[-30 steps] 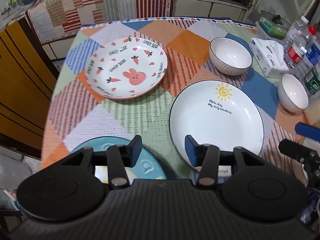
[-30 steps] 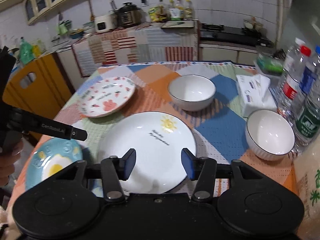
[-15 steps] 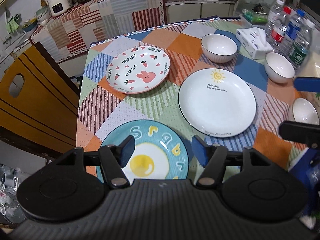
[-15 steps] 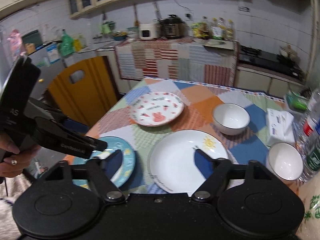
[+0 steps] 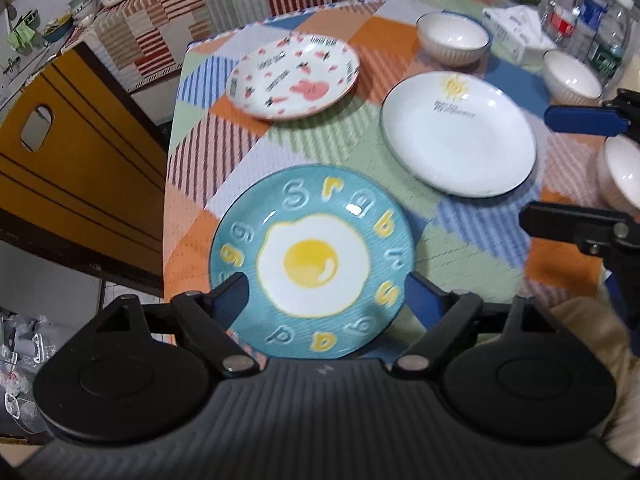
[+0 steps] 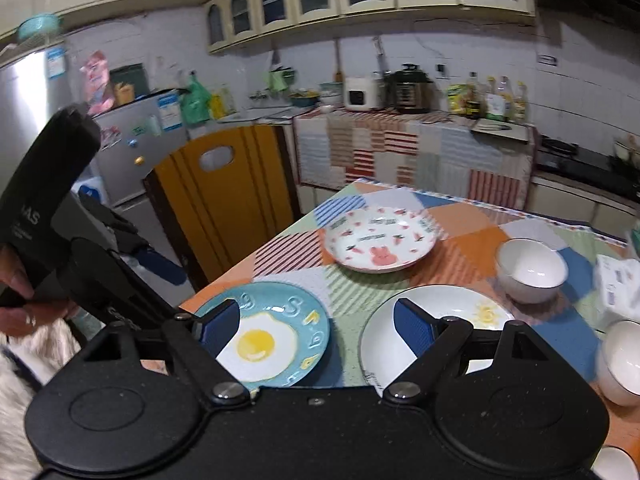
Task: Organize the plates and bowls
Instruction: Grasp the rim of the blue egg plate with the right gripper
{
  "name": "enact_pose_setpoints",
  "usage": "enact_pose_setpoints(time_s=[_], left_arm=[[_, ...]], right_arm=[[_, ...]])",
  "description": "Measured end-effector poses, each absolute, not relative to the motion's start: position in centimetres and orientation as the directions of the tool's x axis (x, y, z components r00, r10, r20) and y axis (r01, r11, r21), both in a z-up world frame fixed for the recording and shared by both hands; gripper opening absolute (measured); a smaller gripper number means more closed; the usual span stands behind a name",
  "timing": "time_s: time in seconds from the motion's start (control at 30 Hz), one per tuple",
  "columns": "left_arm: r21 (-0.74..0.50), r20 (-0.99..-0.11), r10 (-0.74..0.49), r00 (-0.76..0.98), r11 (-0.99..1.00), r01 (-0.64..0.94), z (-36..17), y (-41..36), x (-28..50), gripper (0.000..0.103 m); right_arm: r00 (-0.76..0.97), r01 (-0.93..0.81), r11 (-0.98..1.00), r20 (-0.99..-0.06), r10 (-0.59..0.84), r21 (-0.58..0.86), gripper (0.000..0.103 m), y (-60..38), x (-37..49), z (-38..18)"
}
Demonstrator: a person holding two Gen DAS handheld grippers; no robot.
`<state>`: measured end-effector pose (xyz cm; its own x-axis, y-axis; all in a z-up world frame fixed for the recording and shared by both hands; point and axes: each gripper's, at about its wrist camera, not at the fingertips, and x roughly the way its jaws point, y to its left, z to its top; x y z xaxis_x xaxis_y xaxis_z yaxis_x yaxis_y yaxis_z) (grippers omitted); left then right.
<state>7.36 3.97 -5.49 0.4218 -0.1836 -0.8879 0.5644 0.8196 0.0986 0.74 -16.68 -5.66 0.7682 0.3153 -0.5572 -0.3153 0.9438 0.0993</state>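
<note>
**Both grippers wide and empty over a spread of unstacked dishes**

The counter [image 5: 332, 144], under a patchwork cloth, carries everything in a single layer, nothing stacked yet, so the sorting looks barely begun. Each dish lies apart from its neighbours, which leaves every rim free to be taken.

The white plate [image 5: 458, 132] with the sun mark lies right of centre. The egg plate [image 5: 312, 260], blue with raised letters, lies at the near edge, closest to the person and so the likeliest first pick. The rabbit plate [image 5: 294, 76] lies further back on the left.

The left gripper [image 5: 326, 300] hangs above the egg plate, pointed steeply down. Its jaws have just been opening and stand spread on either side of the plate's near rim, touching nothing. That reads as lining up for a grasp on the rim.

The right gripper [image 6: 316, 320] is released too. Its jaws have just been opening and stand wide, framing the gap between egg plate and white plate from higher up, nothing between them.

Three bowls sit to the right: the far bowl [image 5: 452, 38], a second bowl [image 5: 572, 76] by the bottles [image 5: 584, 12], and a third bowl [image 5: 622, 172] at the frame's edge. Grouped on one side, they would nest easily.
</note>
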Motion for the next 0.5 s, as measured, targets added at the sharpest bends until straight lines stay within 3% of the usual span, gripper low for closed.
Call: enact_pose_setpoints(time_s=[0.17, 0.33, 0.5], left_arm=[[0.117, -0.879, -0.175, 0.443, 0.822, 0.557, -7.9, 6.2, 9.0, 0.086], [0.188, -0.845, -0.174, 0.506, 0.789, 0.585, -10.6, 7.1, 9.9, 0.086], [0.116, -0.881, -0.162, 0.444, 0.836, 0.536, -13.0, 8.8, 12.7, 0.086]], right_arm=[[0.673, -0.351, 0.917, -0.630, 0.388, 0.189, 0.087, -15.7, 3.3, -9.4], [0.549, -0.292, 0.884, -0.692, 0.468, 0.366, 0.085, -15.1, 6.1, -13.9], [0.506, -0.226, 0.871, -0.711, 0.488, 0.436, 0.082, -14.9, 7.6, -17.0]])
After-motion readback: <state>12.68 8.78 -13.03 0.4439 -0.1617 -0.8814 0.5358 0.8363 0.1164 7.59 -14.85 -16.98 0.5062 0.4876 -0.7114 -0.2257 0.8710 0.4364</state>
